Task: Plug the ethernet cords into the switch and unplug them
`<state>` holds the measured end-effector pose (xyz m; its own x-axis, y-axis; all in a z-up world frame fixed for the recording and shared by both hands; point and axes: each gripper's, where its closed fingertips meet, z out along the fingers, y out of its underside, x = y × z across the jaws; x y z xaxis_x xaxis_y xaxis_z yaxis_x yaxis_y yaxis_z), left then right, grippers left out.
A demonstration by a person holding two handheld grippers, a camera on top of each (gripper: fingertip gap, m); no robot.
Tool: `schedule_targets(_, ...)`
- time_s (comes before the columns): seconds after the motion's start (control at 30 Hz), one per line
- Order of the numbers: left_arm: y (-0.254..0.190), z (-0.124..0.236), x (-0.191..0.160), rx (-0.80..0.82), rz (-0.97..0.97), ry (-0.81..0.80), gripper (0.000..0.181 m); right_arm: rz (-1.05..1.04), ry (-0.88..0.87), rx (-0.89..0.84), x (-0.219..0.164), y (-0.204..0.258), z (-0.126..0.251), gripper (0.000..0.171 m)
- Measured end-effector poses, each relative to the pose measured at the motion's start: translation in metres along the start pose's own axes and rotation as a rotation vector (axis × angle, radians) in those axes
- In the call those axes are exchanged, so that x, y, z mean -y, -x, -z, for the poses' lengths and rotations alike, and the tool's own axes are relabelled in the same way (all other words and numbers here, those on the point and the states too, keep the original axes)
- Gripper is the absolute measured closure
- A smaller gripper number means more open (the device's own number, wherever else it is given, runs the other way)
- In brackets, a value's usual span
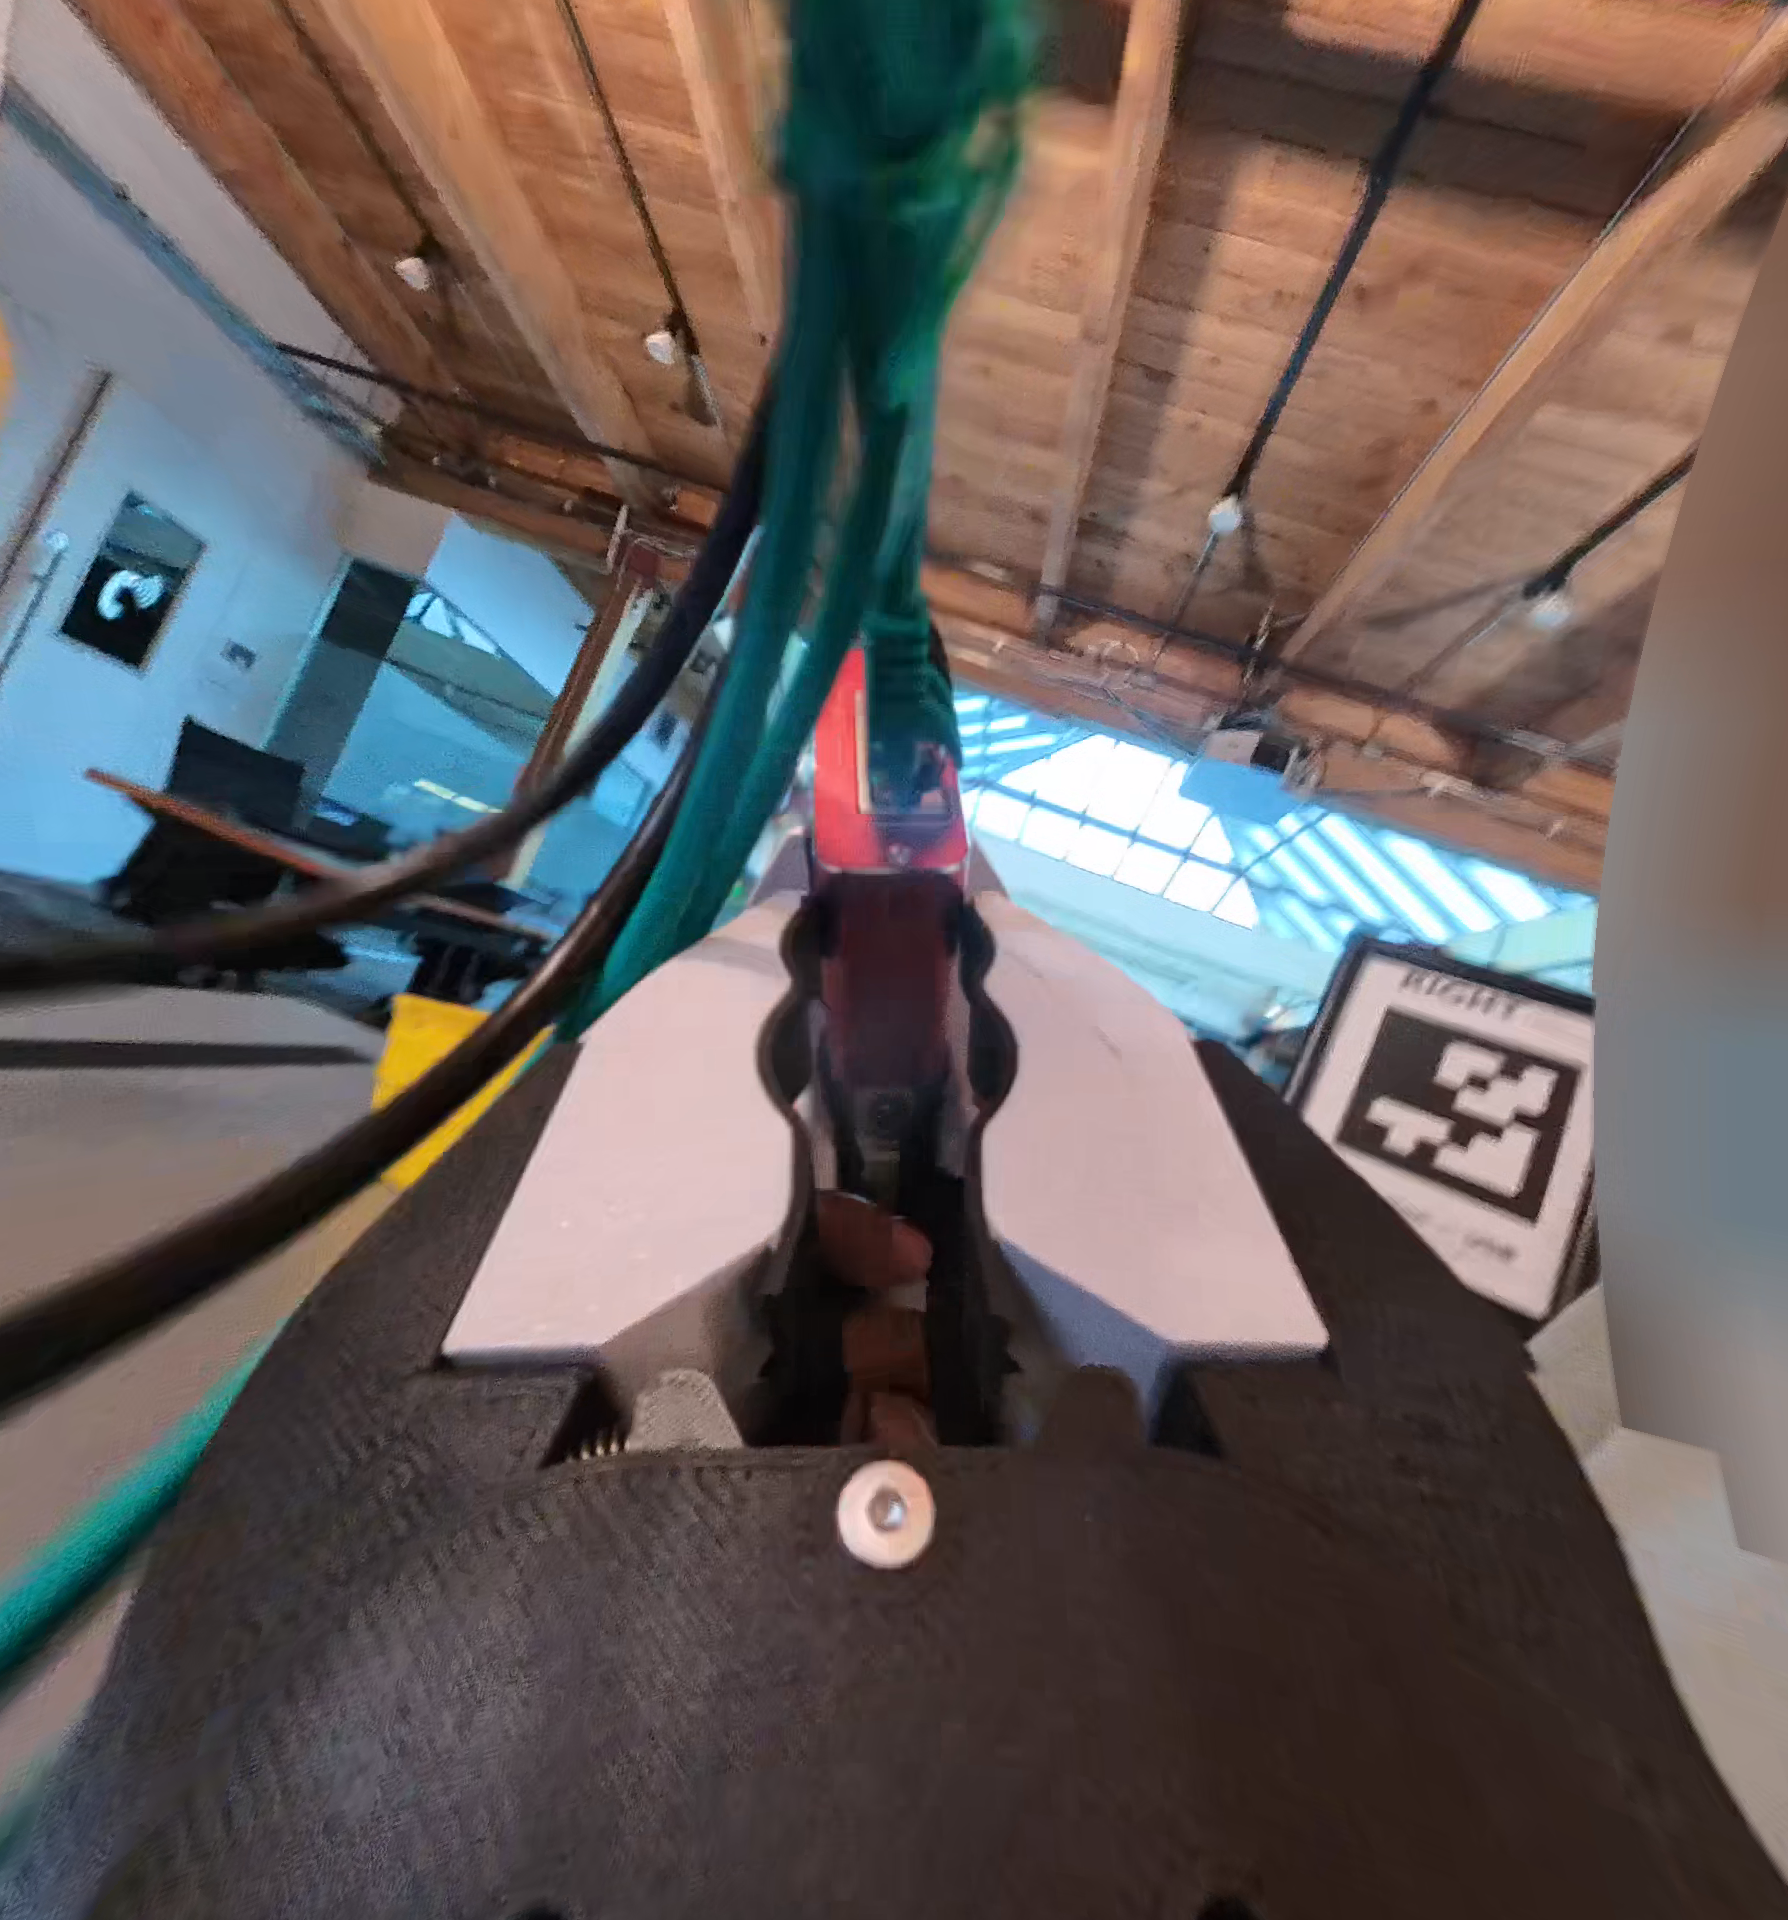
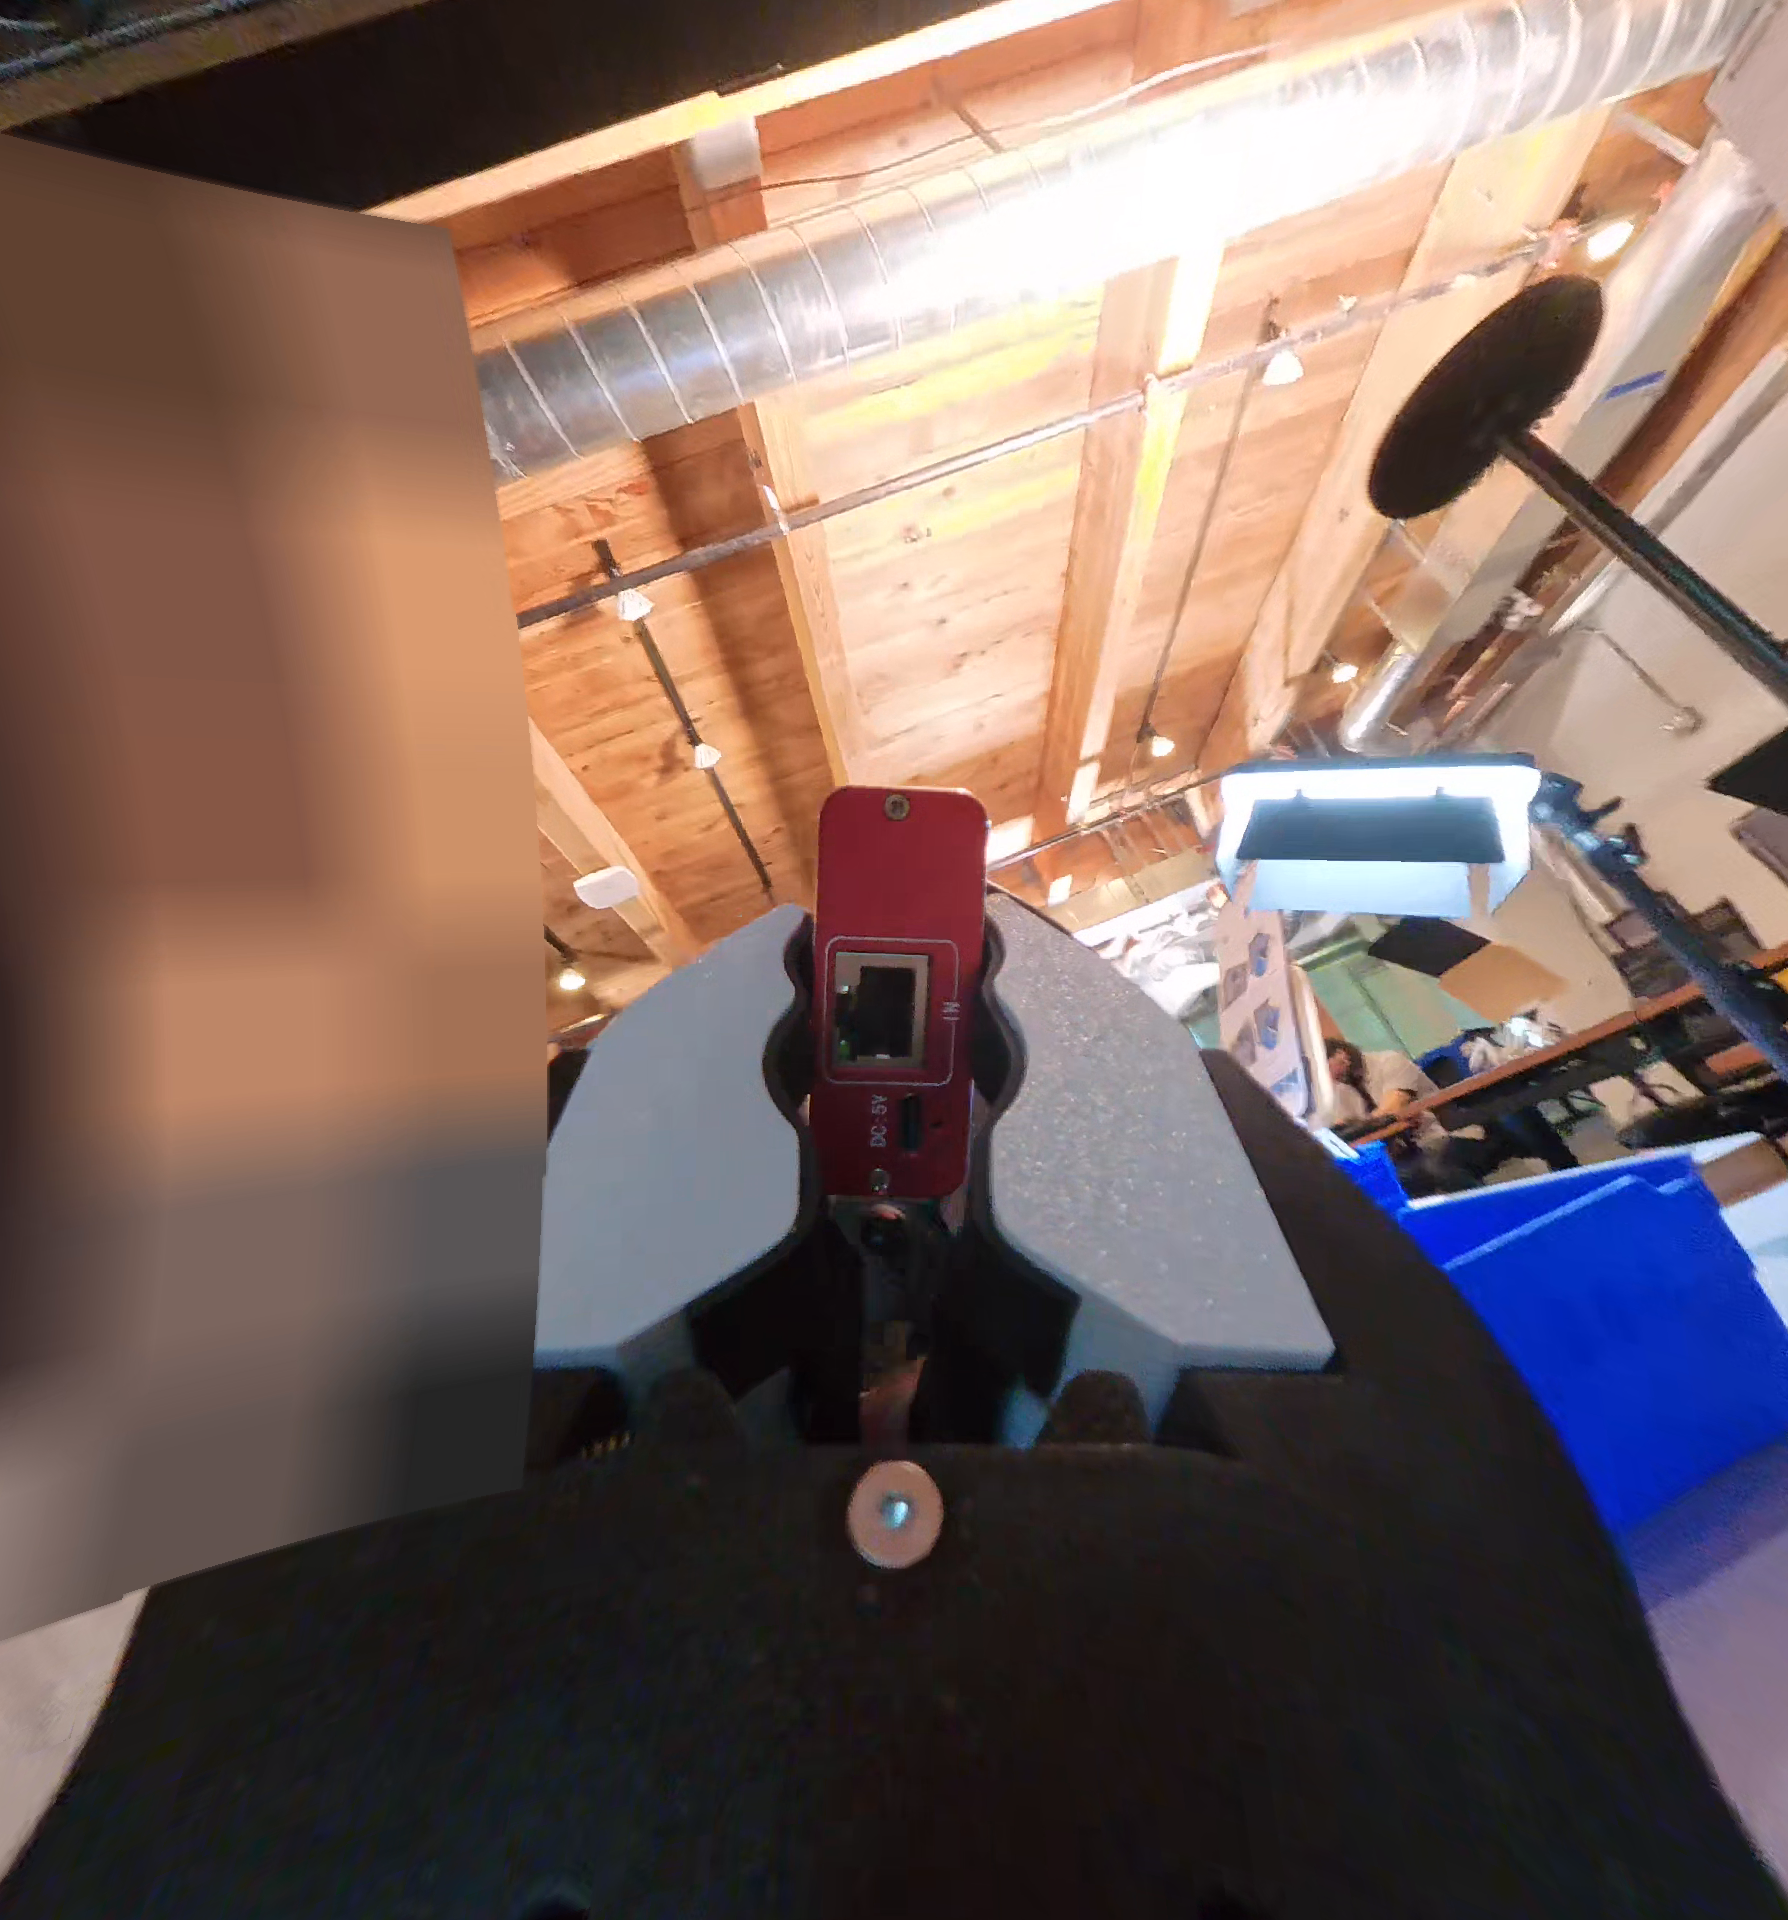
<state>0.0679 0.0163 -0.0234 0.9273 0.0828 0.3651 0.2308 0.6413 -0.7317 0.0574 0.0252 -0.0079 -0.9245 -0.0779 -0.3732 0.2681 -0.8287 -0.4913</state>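
Both of your grippers are pinched on the same red switch and tipped steeply upward, so each camera looks past its fingers at the wooden ceiling. Your left gripper (image 1: 888, 997) has its grey fingers (image 1: 682, 1122) pressed against the sides of the red switch (image 1: 890, 831), whose far end stands clear above the fingertips. At that far end a green ethernet cord (image 1: 869, 436) has its plug seated in a port on top, and the cord rises out of the frame, blurred. More green cable and a black cable (image 1: 370, 1122) sweep down to the left of the fingers. To the right of this view a white card with a black square marker (image 1: 1446, 1117) shows, with windows behind it. Your right gripper (image 2: 895, 1049) clamps the red switch (image 2: 898, 997) from the other end, its wavy pads (image 2: 1004, 1049) touching both long sides. Only this view shows the end face: an open ethernet port (image 2: 882, 1003), nothing plugged in it, and a small power socket below. No cord appears here. Farther off to the right sit a blue bin (image 2: 1607, 1340), a lit panel light (image 2: 1378, 821) on a stand, and a silver duct (image 2: 973, 249) across the ceiling.
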Motion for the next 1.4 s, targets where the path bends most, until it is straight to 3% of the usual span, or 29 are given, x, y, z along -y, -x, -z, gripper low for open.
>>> schedule_targets(0.03,0.003,0.001,-0.003,0.024,-0.043,0.044,0.156,-0.002,0.008,-0.018,-0.002,-0.003,0.003,0.144)
schedule_targets(0.13,0.003,0.008,-0.006,0.009,-0.117,0.169,0.156,-0.065,0.144,0.008,-0.016,-0.004,0.015,0.144)
schedule_targets(0.23,0.002,0.018,-0.02,0.004,-0.25,0.418,0.156,-0.063,0.447,0.034,-0.038,-0.006,0.042,0.138)
schedule_targets(0.3,0.004,0.032,-0.032,-0.003,-0.336,0.603,0.156,0.05,0.608,-0.009,-0.04,-0.015,0.061,0.121)
schedule_targets(0.4,0.006,0.054,-0.052,-0.013,-0.356,0.835,0.156,0.237,0.716,0.018,-0.033,-0.009,0.067,0.113)
schedule_targets(0.5,0.006,0.069,-0.071,-0.045,-0.298,0.984,0.156,0.34,0.904,0.117,-0.054,0.003,0.071,0.118)
schedule_targets(0.63,0.0,0.077,-0.087,-0.097,-0.288,1.085,0.156,0.437,1.142,0.189,-0.085,0.001,0.092,0.143)
schedule_targets(0.7,0.001,0.069,-0.081,-0.088,-0.314,1.016,0.156,0.414,1.049,0.177,-0.078,0.001,0.086,0.143)
schedule_targets(0.77,-0.002,0.05,-0.062,-0.089,-0.307,0.827,0.151,0.378,0.884,0.137,-0.063,-0.001,0.075,0.144)
schedule_targets(0.83,-0.004,0.031,-0.034,-0.071,-0.359,0.585,0.124,0.311,0.67,0.054,-0.042,-0.007,0.061,0.144)
schedule_targets(0.9,-0.002,0.022,-0.02,-0.019,-0.559,0.436,0.101,0.212,0.455,-0.062,-0.019,-0.017,0.05,0.144)
schedule_targets(1.0,0.018,0.02,-0.039,0.118,-1.04,0.531,0.087,0.121,0.292,-0.209,-0.006,-0.033,0.046,0.144)
schedule_targets(1.07,0.034,0.02,-0.05,0.215,-1.207,0.621,0.083,0.127,0.303,-0.27,-0.011,-0.041,0.046,0.144)
schedule_targets(1.17,0.047,0.017,-0.049,0.32,-1.307,0.604,0.086,0.14,0.352,-0.305,-0.025,-0.044,0.047,0.144)
schedule_targets(1.3,0.072,0.029,-0.06,0.411,-1.348,0.769,0.096,0.181,0.43,-0.302,-0.042,-0.04,0.046,0.144)
schedule_targets(1.4,0.071,0.03,-0.059,0.405,-1.336,0.756,0.098,0.223,0.453,-0.306,-0.044,-0.038,0.046,0.144)
